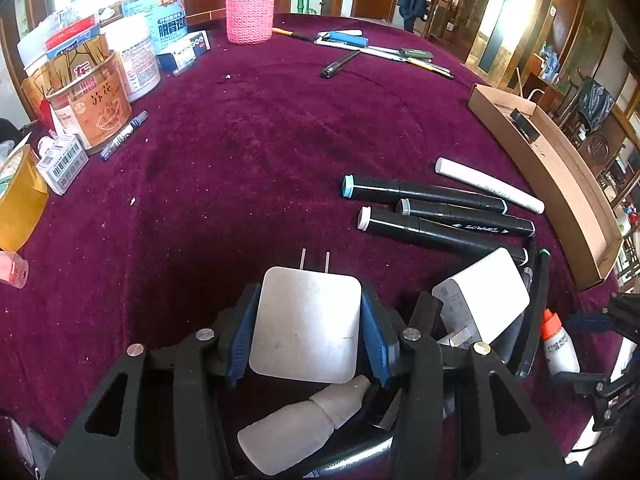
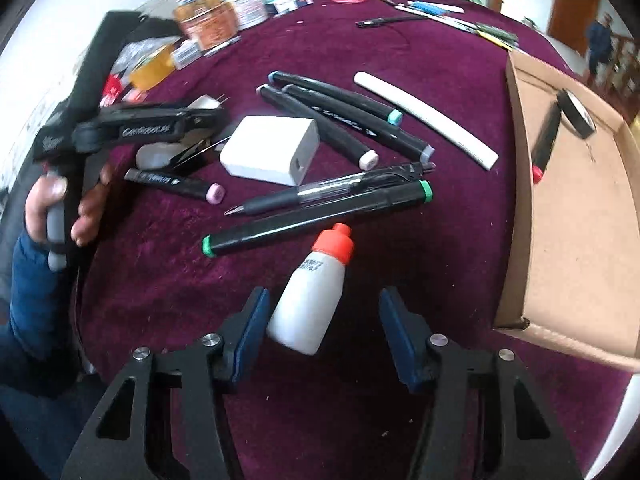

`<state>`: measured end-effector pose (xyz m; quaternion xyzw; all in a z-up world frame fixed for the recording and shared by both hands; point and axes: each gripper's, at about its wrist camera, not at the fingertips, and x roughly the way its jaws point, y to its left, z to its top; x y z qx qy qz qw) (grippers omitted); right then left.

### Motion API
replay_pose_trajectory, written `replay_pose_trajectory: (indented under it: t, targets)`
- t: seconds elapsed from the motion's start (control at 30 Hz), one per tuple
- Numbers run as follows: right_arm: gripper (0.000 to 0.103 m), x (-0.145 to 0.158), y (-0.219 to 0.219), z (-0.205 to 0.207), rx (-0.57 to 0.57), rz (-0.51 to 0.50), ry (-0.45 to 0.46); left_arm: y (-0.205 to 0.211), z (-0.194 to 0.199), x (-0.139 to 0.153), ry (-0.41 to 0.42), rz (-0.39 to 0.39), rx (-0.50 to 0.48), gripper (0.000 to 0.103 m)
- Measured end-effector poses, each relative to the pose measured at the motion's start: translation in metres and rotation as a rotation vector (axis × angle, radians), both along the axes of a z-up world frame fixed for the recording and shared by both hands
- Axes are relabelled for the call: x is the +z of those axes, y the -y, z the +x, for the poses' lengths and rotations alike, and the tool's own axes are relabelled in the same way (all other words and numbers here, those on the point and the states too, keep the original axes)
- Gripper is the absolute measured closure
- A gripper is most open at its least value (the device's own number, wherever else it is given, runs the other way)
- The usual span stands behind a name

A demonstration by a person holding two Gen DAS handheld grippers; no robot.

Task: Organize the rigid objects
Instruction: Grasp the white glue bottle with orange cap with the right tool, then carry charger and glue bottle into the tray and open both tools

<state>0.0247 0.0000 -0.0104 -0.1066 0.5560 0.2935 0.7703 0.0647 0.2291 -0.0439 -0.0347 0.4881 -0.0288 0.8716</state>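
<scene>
My left gripper (image 1: pixel 309 300) is shut on a white plug charger (image 1: pixel 308 320), its two prongs pointing away from me. Below it a small white bottle (image 1: pixel 304 424) lies on the cloth. A second white charger (image 2: pixel 272 148) lies among several black markers (image 2: pixel 320 216). A clear pen (image 2: pixel 332 192) and a white tube (image 2: pixel 428 116) lie near them. My right gripper (image 2: pixel 324 298) stands open around a white bottle with an orange cap (image 2: pixel 312 300). The bottle leans by the left pad (image 2: pixel 252 328), and the right pad is apart from it.
A cardboard tray (image 2: pixel 580 240) at the right holds a black tape roll (image 2: pixel 576 114) and a red-tipped marker. Jars, boxes and a pink knitted cup (image 1: pixel 250 8) crowd the far left of the purple tablecloth (image 1: pixel 260 140). More pens (image 1: pixel 340 64) lie at the far edge.
</scene>
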Motion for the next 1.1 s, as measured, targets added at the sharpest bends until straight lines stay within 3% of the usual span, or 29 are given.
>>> replay_pose_trajectory:
  t: [0.07,0.17,0.4,0.73,1.1]
  targets:
    - [0.059,-0.002,0.000,0.002,-0.031,0.016,-0.002,0.002,0.000,0.000,0.006,0.013,0.002,0.058]
    - [0.078,-0.001,-0.004,-0.002,-0.071,0.005,0.053,0.003,-0.001,0.000,0.014,0.024,0.001,0.058]
    - [0.079,0.009,0.014,-0.010,-0.122,0.097,0.074,0.000,-0.004,0.005,0.026,-0.009,0.004,0.059]
    - [0.079,0.034,0.036,-0.014,-0.185,0.197,0.135,0.009,-0.016,0.035,0.083,-0.055,-0.013,0.059]
    - [0.079,0.054,0.090,-0.002,-0.301,0.283,0.175,0.078,-0.017,0.071,0.118,-0.102,-0.149,0.059]
